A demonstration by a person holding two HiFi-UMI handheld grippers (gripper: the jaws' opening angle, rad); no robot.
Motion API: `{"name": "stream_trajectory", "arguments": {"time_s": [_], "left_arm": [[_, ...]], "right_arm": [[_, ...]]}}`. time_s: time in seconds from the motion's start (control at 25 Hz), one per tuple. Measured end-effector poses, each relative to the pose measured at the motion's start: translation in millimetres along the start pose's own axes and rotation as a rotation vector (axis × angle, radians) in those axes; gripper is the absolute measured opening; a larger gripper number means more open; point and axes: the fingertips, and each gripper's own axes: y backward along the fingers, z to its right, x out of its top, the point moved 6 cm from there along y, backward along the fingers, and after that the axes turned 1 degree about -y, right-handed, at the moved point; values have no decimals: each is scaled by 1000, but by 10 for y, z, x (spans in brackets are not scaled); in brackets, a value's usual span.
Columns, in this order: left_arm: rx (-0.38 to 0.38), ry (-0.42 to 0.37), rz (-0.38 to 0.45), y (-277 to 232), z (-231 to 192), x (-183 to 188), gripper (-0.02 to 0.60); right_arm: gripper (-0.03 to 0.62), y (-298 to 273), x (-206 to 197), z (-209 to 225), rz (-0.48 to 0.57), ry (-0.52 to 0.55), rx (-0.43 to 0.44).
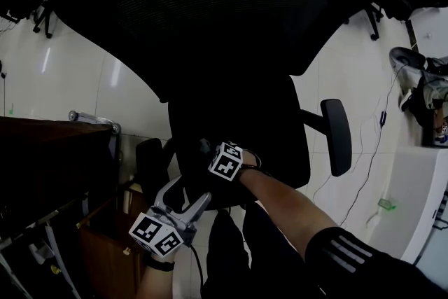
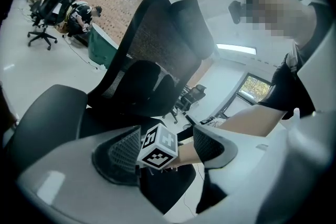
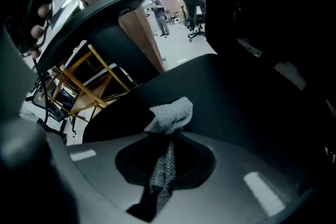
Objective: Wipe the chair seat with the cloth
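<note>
The right gripper (image 3: 167,139) is clamped down tight on the cloth (image 3: 170,114). It's a pale grey, nubbly, terry-looking rag, pinched into a narrow strip between the jaws and puffing out into a crumpled wad past the tips. Its long axis runs straight along the jaws, and the free end points away from the gripper and flops a bit to the right. The wad sits right at the black chair seat (image 3: 241,107), though I can't tell if it's actually pressed onto it.

The left gripper (image 2: 166,134) is spread wide with nothing in it, hanging just near of the seat's front edge.

For room, the cloth is at the near left part of the seat. There's plenty of bare black seat to the right and far toward the mesh backrest (image 1: 224,10). The right armrest (image 1: 337,135) is well off to the side. The left armrest (image 1: 148,164) and a wooden desk (image 1: 49,150) crowd the left, with white tile floor (image 1: 84,80) all round.
</note>
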Motion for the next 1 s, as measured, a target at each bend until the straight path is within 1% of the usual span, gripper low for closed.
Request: {"name": "stream_trajectory", "arguments": {"time_s": [0.12,0.2,0.4,0.44,0.52,0.64,0.72,0.84,1.0], "left_arm": [[-5,-4,-15,-32,82,0,337],[-13,-5,-19,-71,147,-12,337],[-42,-6,-31,-195,312,-78,337],[-46,-5,-33,-210,332,-97,337],[-47,-2,-38,-220,362,-125,337],[-45,5,-38,-189,378,-180,337],[-39,8,-38,-140,379,-195,337],[-15,11,-28,-21,335,-181,337],[30,9,-27,175,273,-125,337]], "right_arm": [[31,224,-461,240,-45,-30,-44],[31,437,-804,449,-76,-62,-89],[31,1084,-1654,977,-119,-234,-227],[31,1201,-1780,1048,-140,-261,-257],[31,1370,-1896,1153,-161,-269,-307],[31,1436,-1890,1204,-162,-263,-337],[31,1391,-1803,1125,-145,-273,-322],[31,1192,-1402,774,-55,-262,-222],[31,694,-725,-45,17,-135,-56]]}}
